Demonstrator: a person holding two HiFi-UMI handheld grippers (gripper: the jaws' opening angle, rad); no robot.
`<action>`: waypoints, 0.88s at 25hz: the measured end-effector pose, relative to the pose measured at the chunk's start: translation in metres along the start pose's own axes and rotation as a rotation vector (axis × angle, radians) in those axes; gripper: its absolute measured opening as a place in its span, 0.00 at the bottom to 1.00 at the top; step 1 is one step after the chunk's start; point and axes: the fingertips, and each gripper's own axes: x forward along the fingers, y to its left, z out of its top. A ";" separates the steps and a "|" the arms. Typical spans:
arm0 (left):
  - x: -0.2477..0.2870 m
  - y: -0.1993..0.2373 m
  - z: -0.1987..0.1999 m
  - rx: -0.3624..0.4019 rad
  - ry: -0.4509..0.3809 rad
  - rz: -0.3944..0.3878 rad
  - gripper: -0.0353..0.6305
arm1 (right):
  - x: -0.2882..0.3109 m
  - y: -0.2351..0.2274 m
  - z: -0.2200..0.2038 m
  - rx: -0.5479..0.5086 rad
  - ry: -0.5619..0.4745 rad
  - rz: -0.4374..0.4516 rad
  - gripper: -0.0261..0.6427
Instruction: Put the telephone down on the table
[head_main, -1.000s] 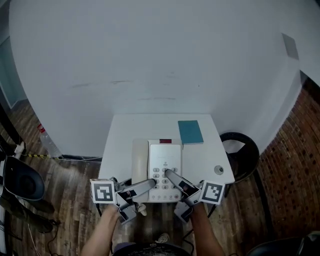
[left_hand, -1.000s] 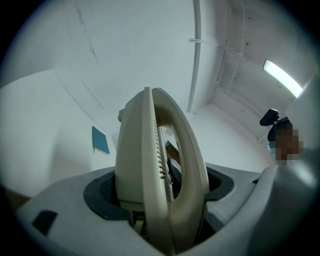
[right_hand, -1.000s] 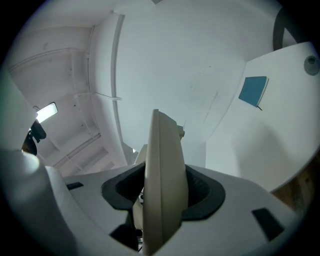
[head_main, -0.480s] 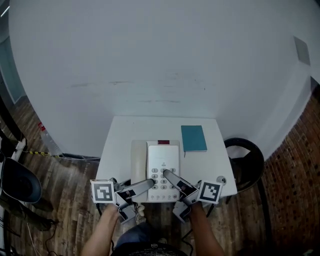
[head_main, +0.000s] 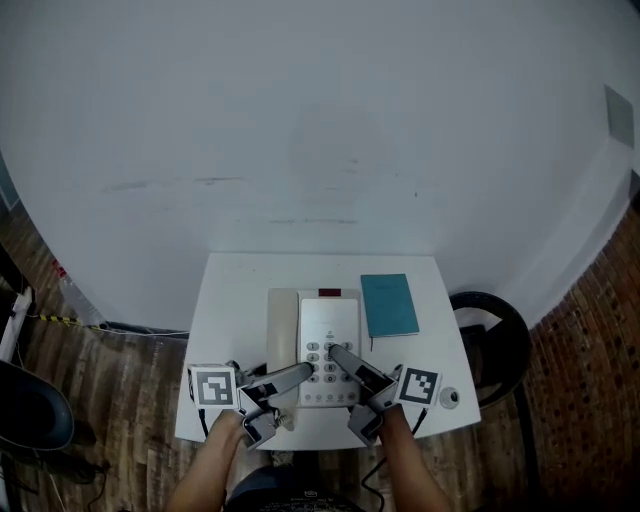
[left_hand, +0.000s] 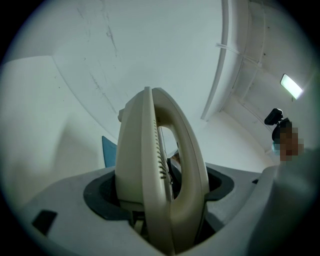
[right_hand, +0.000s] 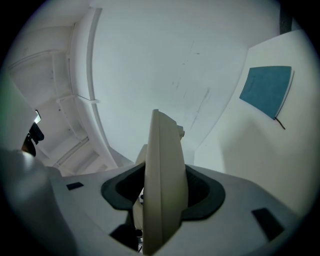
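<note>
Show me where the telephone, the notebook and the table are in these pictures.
telephone (head_main: 328, 320), head view, white face above the keys.
notebook (head_main: 389, 305), head view, middle of its teal cover.
table (head_main: 230, 300), head view, bare top at its left.

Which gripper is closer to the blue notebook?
Right. The right gripper grips the telephone's near end on the side where the blue notebook lies; the left gripper grips that end farther left, away from it.
</note>
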 end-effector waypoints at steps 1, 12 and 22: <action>0.001 0.013 0.007 -0.028 0.002 0.010 0.67 | 0.010 -0.008 0.006 0.006 0.003 -0.007 0.33; 0.010 0.138 0.069 -0.166 0.042 0.060 0.67 | 0.095 -0.117 0.037 0.110 0.026 -0.109 0.33; 0.013 0.228 0.081 -0.323 0.092 0.143 0.67 | 0.124 -0.208 0.034 0.264 0.049 -0.261 0.34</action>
